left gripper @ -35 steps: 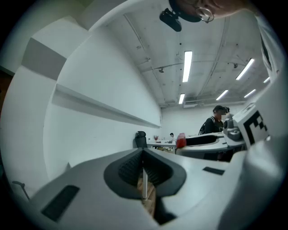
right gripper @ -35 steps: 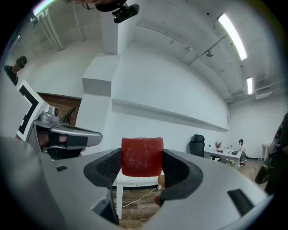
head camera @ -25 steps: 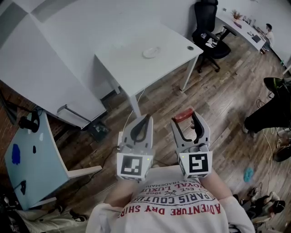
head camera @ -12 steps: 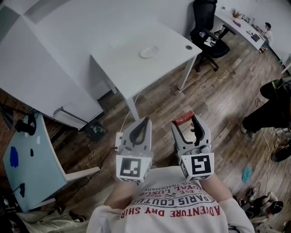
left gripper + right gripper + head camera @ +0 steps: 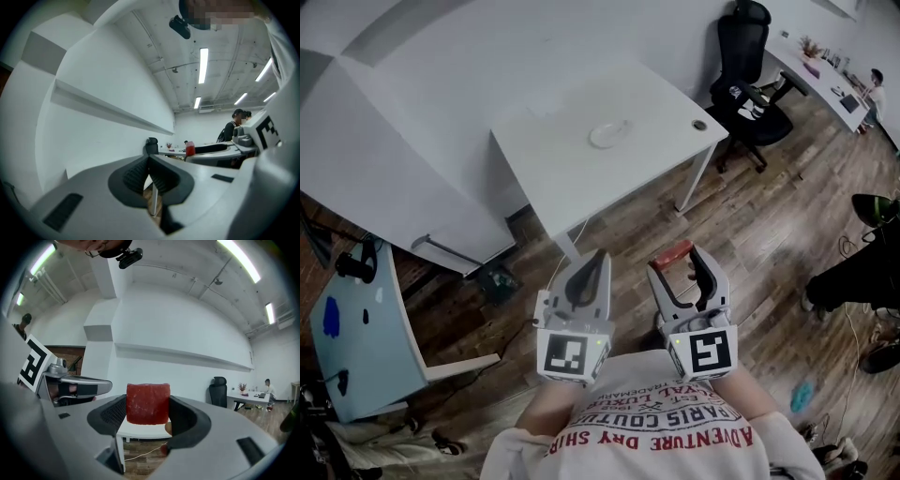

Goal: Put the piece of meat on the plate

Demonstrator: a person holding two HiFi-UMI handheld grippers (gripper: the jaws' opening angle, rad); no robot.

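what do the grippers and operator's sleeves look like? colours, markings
Left gripper and right gripper: light grey shells, black ribbed pads on the fingers, each with a white cube bearing black square markers. No cables show on them. The person wears a white T-shirt with red and dark lettering.

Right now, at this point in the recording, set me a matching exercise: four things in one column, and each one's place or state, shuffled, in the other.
Things:
1. piece of meat
2. plate
3. left gripper
4. office chair

Places or states:
A. shut, with nothing in it
B. on the white table
C. on the wood floor, beside the table
D. clamped in the right gripper

Pairs: 1-D; 2-B; 3-A; 4-C
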